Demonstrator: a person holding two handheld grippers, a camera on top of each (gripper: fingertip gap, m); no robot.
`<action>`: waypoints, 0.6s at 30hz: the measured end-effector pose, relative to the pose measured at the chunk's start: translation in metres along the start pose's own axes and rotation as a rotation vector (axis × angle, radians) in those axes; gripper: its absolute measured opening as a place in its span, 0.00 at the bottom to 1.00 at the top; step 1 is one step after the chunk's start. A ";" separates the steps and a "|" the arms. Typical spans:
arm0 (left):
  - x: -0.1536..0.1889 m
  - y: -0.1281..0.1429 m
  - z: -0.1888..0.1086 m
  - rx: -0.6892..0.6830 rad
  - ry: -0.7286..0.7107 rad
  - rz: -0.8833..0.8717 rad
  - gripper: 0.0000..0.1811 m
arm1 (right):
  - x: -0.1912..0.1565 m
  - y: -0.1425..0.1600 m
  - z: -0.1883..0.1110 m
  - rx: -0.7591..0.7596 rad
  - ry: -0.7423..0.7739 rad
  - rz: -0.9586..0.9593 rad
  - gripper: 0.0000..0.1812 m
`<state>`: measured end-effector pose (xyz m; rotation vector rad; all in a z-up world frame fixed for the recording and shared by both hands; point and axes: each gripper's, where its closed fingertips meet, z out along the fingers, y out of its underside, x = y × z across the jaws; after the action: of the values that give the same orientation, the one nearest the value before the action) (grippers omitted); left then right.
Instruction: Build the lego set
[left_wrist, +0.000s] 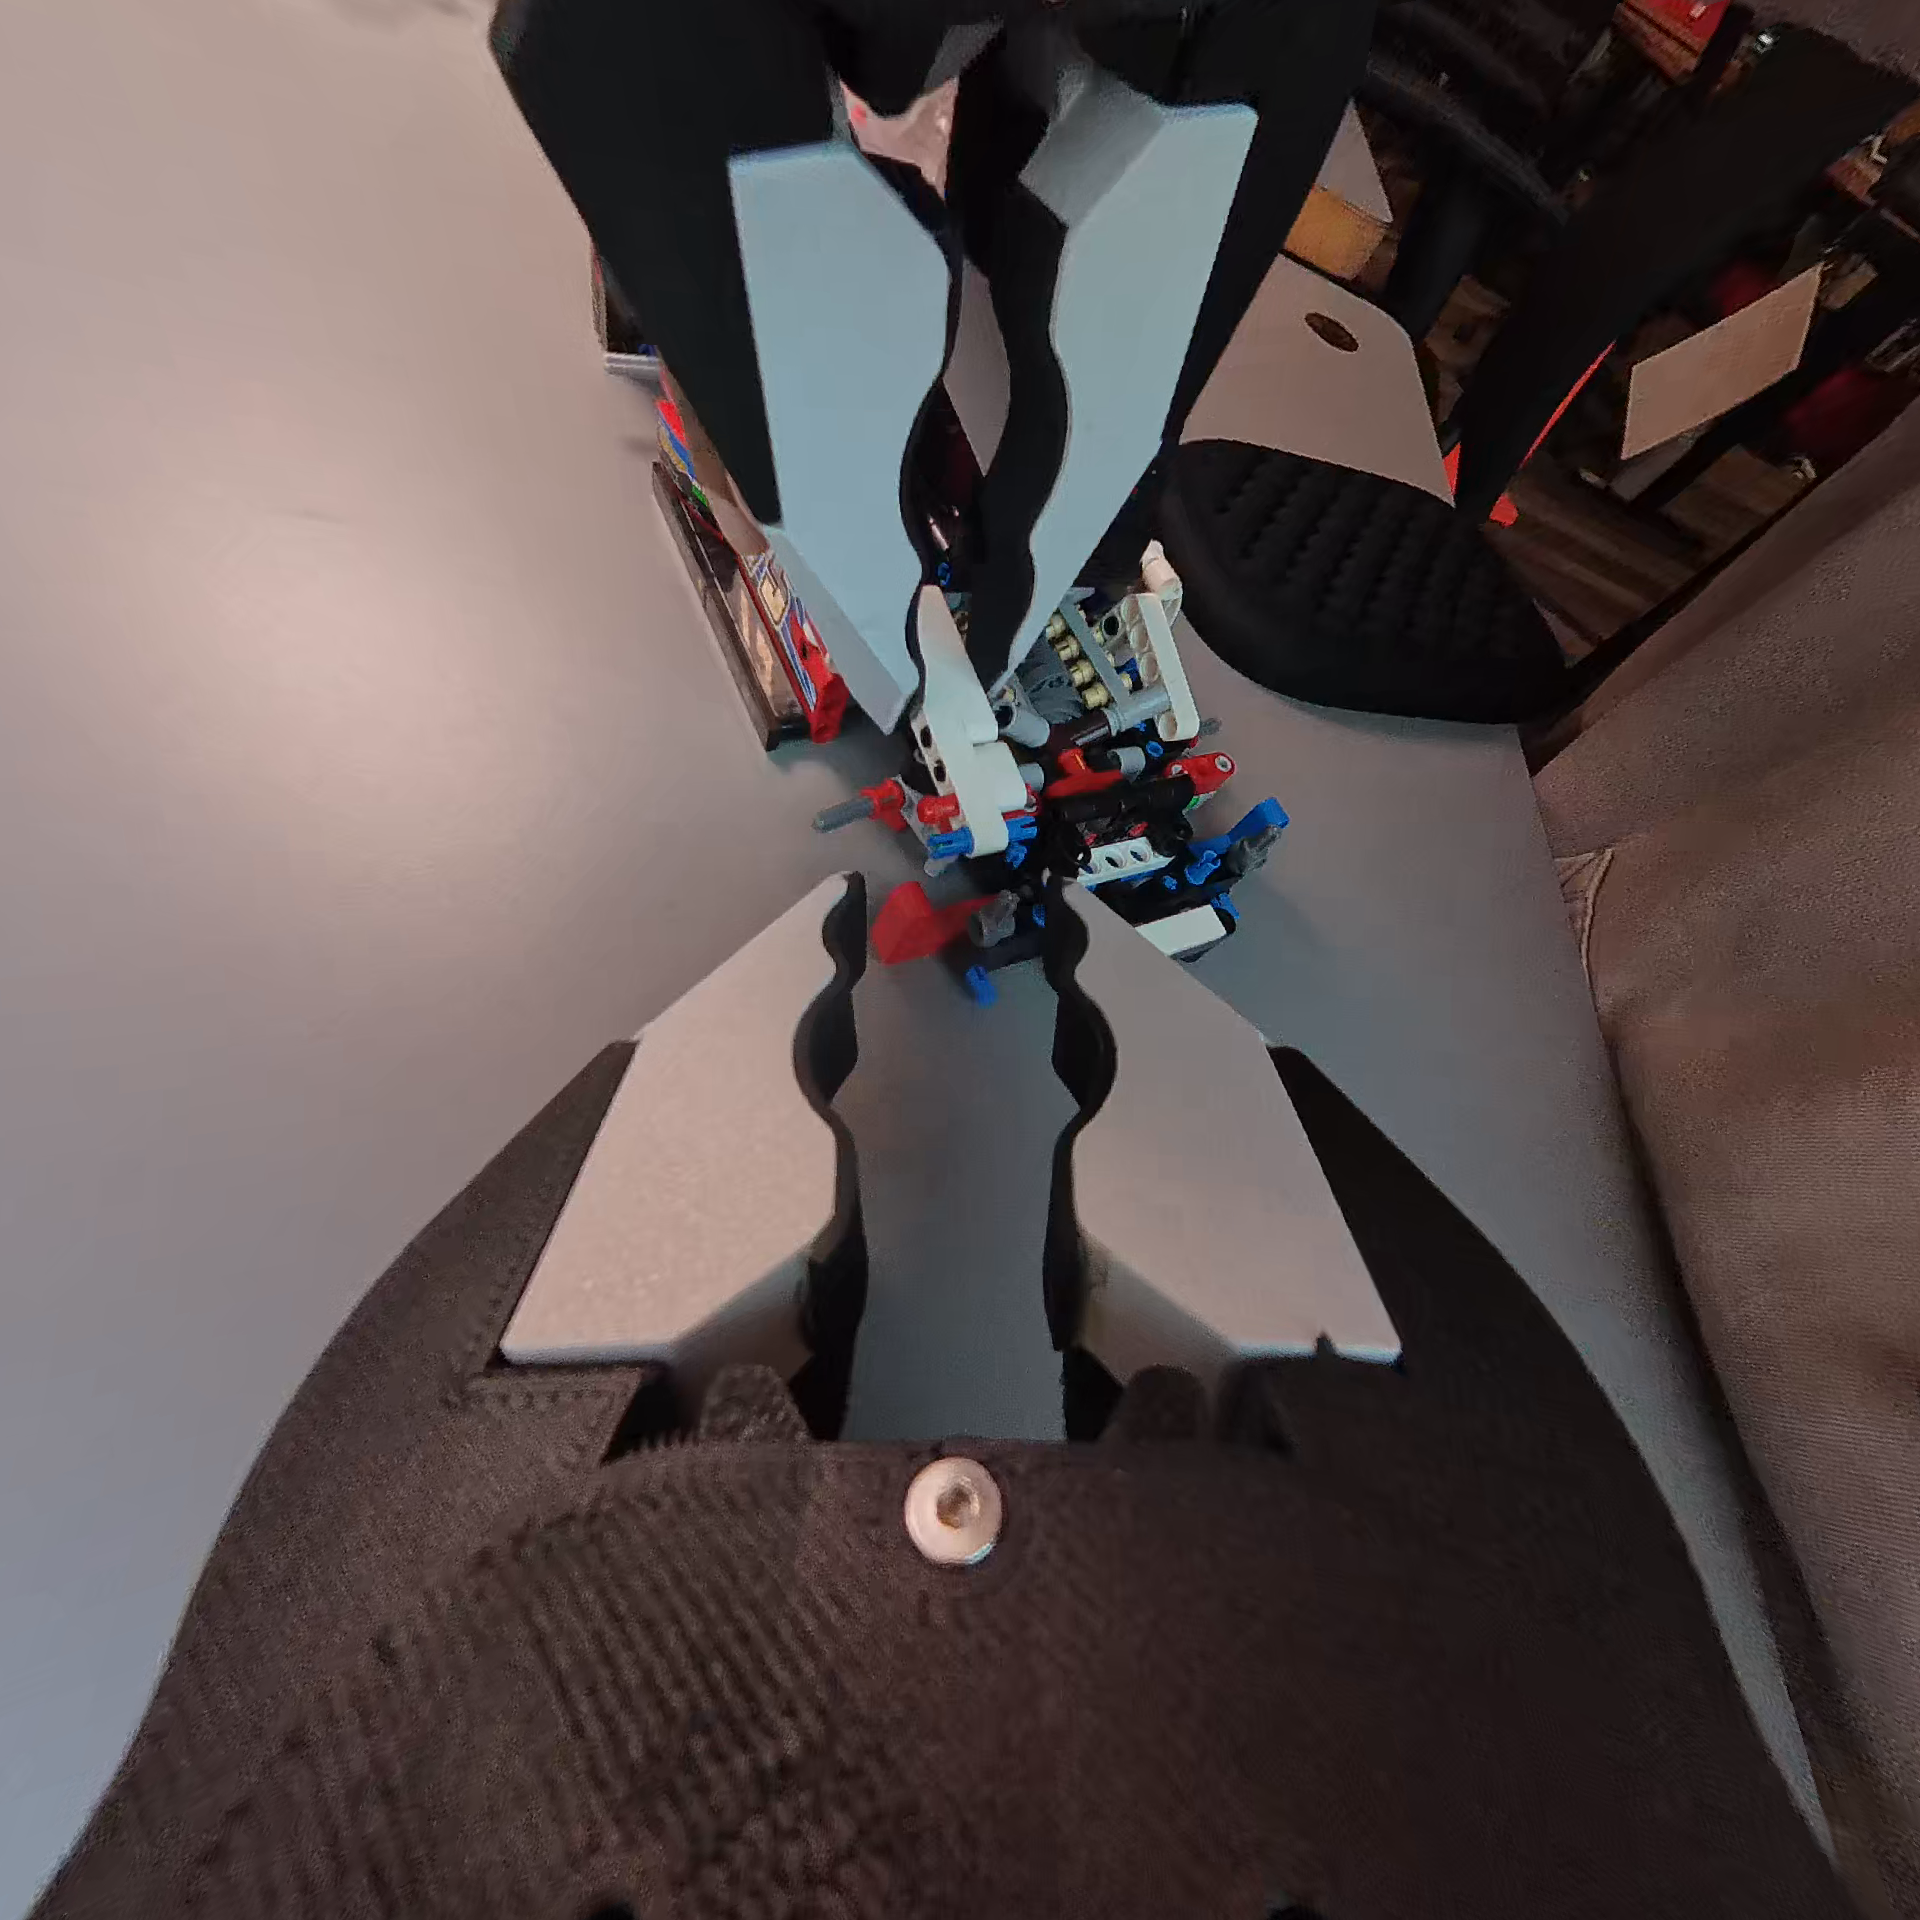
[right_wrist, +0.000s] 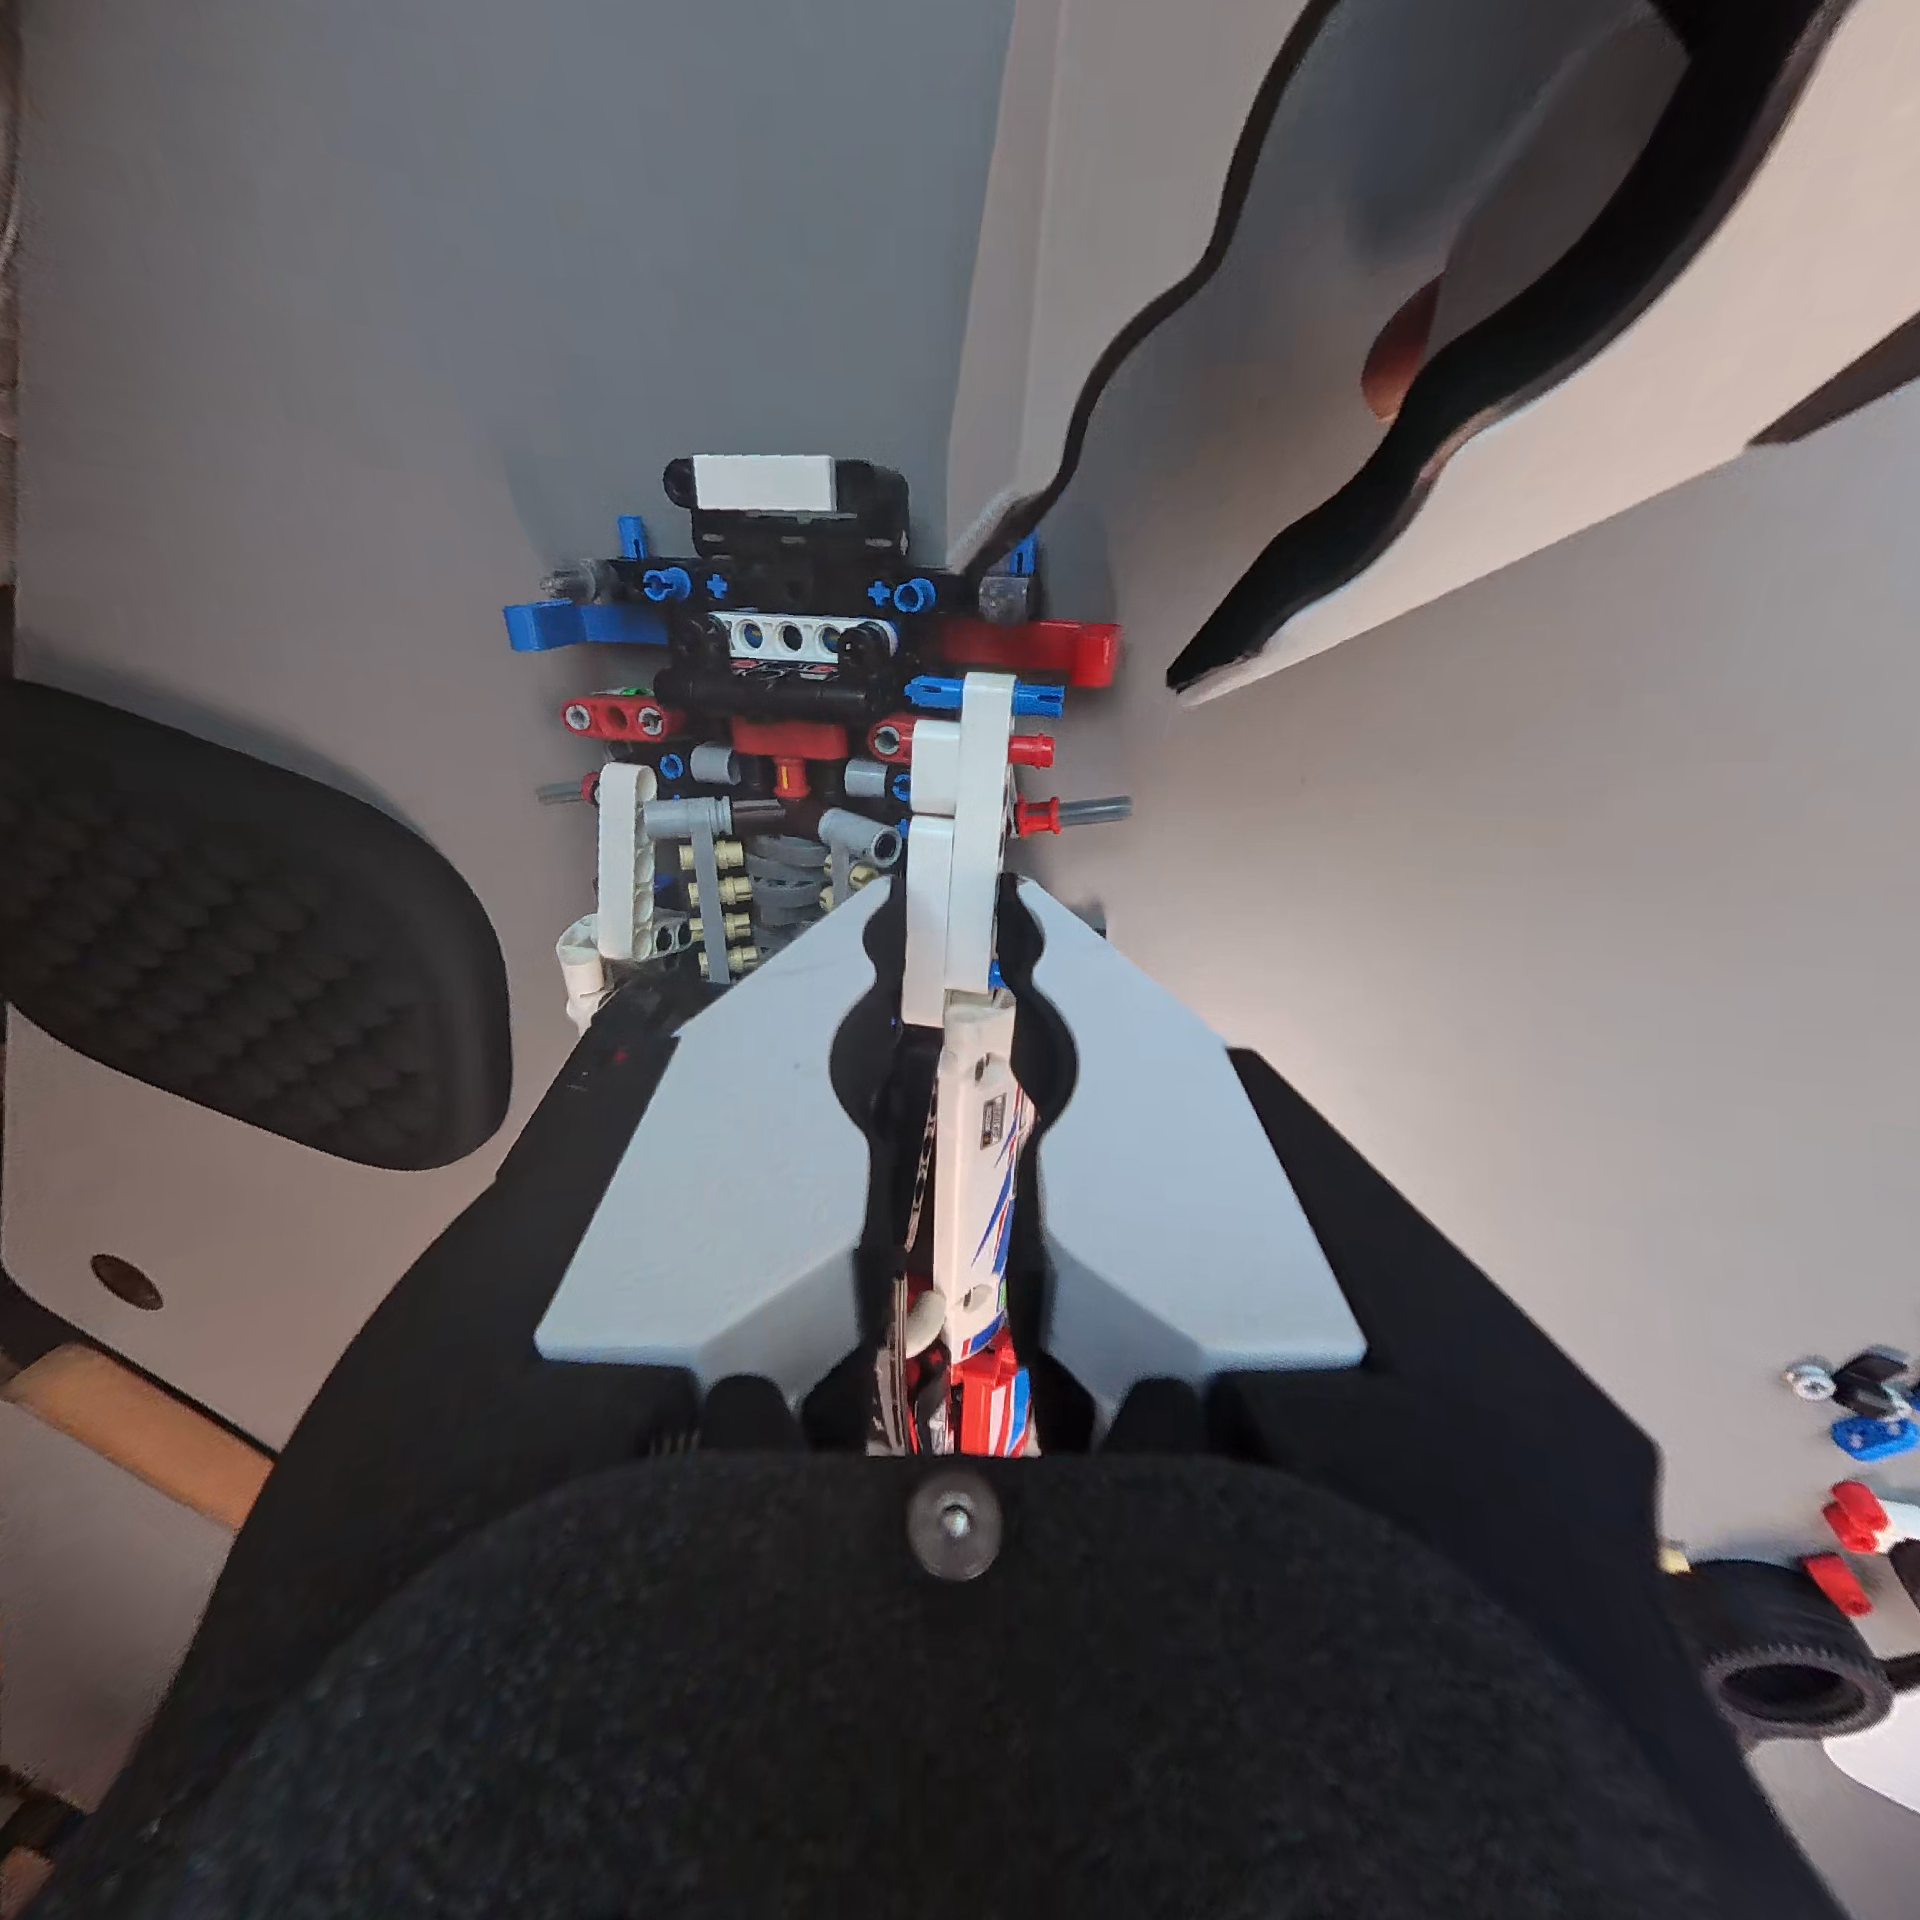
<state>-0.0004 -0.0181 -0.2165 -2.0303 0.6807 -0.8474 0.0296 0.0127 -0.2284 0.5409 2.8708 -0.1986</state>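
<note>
The lego model (left_wrist: 1081, 790) is partly assembled and stands on the grey table (left_wrist: 312, 727), close to the table's edge, beyond which a black chair seat (left_wrist: 1361, 582) is seen. A white panel piece (right_wrist: 961, 831) is clamped between the fingers of the right gripper (right_wrist: 951, 935) and is held against one side of the model, apparently being fitted. The fingers of the left gripper (left_wrist: 956, 914) are spread apart, empty, just short of the model's near end. Work is judged to remain: loose parts (right_wrist: 1860, 1475) and a black tyre (right_wrist: 1808, 1673) lie unattached, well apart from the model. Open table is available on the left gripper's left; room is restricted by a box (left_wrist: 769, 613) behind the model and by the edge.
</note>
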 end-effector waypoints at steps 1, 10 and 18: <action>0.001 -0.002 -0.001 0.015 -0.001 0.005 0.18 | 0.000 0.001 -0.002 0.011 0.017 -0.007 0.09; 0.006 -0.013 0.015 0.047 0.003 0.044 0.17 | 0.004 0.011 -0.009 0.108 0.120 0.046 0.08; 0.001 -0.017 0.020 0.076 -0.032 0.033 0.11 | 0.008 0.006 -0.063 0.376 0.242 0.189 0.14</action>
<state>0.0181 -0.0003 -0.2108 -1.9559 0.6524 -0.8082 0.0131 0.0315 -0.1700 0.9600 2.9987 -0.6933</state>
